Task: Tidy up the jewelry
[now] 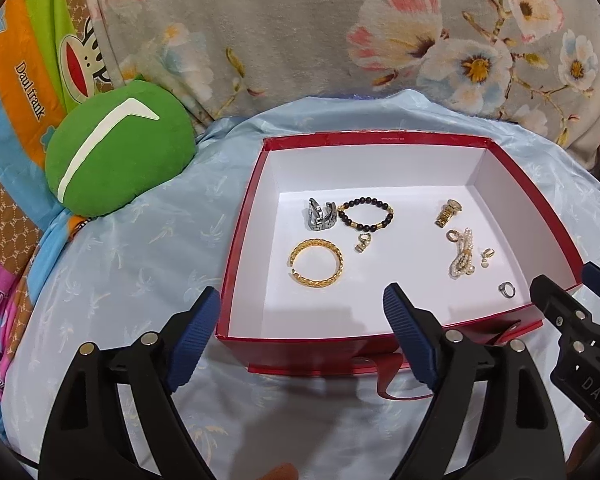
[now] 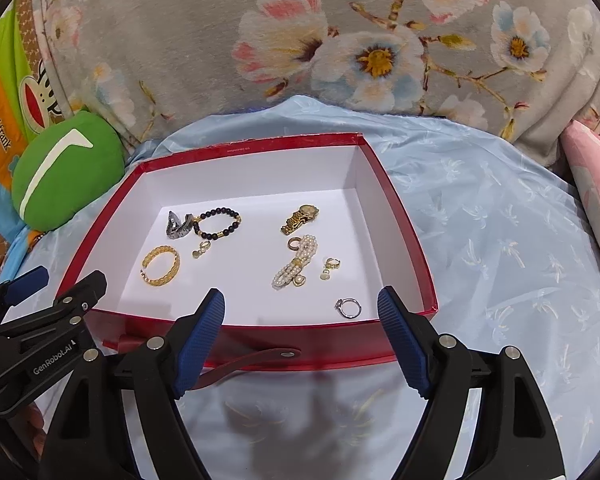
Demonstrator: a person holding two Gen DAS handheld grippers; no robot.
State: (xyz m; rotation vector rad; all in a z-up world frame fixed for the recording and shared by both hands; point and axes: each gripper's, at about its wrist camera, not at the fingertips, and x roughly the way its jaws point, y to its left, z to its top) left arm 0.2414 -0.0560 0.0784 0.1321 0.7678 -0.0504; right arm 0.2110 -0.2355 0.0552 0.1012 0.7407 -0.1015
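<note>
- While resting on the pale blue sheet (image 2: 480, 240), sitting open: red box (image 1: 244, 216), white inside.
- Hovering before its near wall, both spread wide and holding nothing: left gripper (image 1: 302, 340), right gripper (image 2: 300, 338).
- Lying on the box floor, apart: gold bangle (image 1: 316, 264), pearl bracelet (image 2: 296, 266), black bead bracelet (image 1: 365, 214), gold watch (image 2: 300, 218), silver ring (image 2: 348, 307).

red box (image 2: 404, 240), white inside, on pale blue cloth (image 2: 500, 240). left group: silver watch (image 2: 179, 226) touching black bead bracelet (image 2: 219, 223); gold bangle (image 2: 161, 266) nearer the front. right group: gold watch (image 2: 300, 218), pearl bracelet (image 2: 296, 267), small earring (image 2: 331, 266) beside it, silver ring (image 2: 348, 307) near front wall. right gripper (image 2: 300, 312) spread wide at the front wall, holding nothing. left gripper (image 2: 54, 280) at lower left. green cushion (image 2: 64, 184) behind.
</note>
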